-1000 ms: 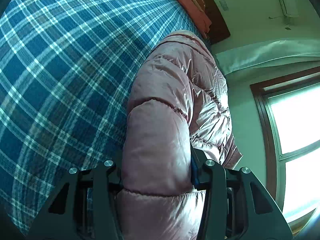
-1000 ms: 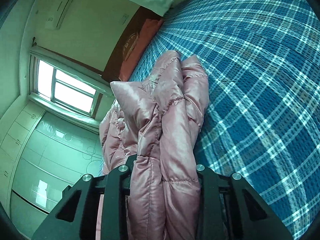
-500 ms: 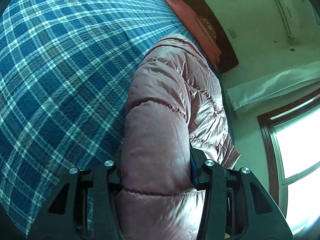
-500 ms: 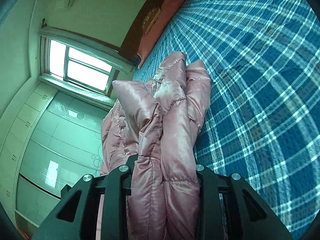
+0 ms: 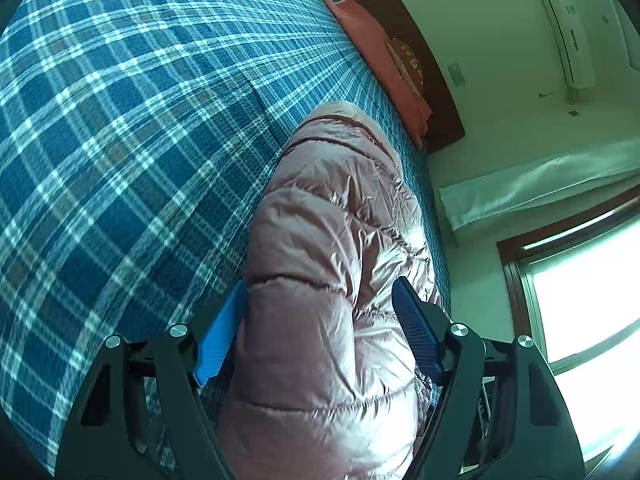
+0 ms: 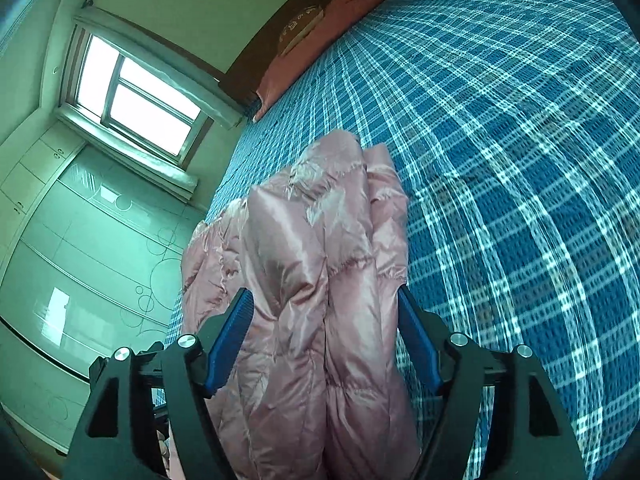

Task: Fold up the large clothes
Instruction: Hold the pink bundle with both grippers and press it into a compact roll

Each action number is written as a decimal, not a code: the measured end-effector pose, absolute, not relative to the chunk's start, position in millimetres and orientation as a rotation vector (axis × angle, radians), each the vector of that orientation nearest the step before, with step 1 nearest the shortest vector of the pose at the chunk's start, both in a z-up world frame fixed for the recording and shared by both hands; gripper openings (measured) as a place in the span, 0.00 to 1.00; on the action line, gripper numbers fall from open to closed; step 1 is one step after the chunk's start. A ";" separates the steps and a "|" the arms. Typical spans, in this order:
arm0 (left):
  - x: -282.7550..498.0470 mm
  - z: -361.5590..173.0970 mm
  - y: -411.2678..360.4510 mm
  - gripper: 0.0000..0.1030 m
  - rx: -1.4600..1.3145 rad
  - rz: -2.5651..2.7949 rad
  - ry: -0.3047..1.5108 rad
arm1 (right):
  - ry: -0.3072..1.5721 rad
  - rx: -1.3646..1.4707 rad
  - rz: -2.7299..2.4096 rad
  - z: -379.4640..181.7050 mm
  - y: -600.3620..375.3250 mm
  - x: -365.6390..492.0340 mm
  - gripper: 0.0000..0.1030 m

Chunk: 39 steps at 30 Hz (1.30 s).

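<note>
Pink quilted puffer jacket (image 5: 336, 264) lies bunched on the bed, over a blue plaid cover (image 5: 120, 128). Shiny fabric, heavily creased, folded into a thick roll.

Left claw (image 5: 320, 300): jaws opening. Jacket fold sits between them. Blue pads (image 5: 218, 344) show on both sides; the left pad is right against the fabric, the right pad stands apart with a visible gap. No squeeze on the cloth.

Right claw (image 6: 326, 304): jaws opening as well. A doubled fold of the same jacket (image 6: 320, 272) runs up between its fingers. Left pad edge close to the fabric, right pad just beside it; the cloth bulges freely, not pinched.

Jacket sits near the bed's edge on the window (image 6: 136, 100) side, well short of the salmon-coloured pillow (image 5: 380, 56) at the dark wooden headboard (image 5: 412, 52). Wall-mounted air conditioner (image 5: 568, 32) above. Pale wardrobe doors (image 6: 88, 240) with circle patterns in the right wrist view.
</note>
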<state>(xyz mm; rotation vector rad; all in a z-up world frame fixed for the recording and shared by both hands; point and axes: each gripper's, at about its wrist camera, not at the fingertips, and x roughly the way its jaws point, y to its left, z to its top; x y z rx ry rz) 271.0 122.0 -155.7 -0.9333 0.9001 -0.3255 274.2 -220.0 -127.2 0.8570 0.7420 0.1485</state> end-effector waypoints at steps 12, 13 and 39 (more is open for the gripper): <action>322.6 -171.1 95.7 0.41 -0.827 -0.302 0.952 | 0.730 1.059 0.173 -165.2 -249.4 330.1 0.24; 329.4 -171.1 92.9 0.41 -0.816 -0.305 0.949 | 0.716 1.056 0.164 -164.4 -250.6 332.4 0.23; 237.4 -181.6 105.4 0.71 -0.944 -0.419 1.010 | 0.771 1.064 0.211 -178.8 -246.4 263.2 0.68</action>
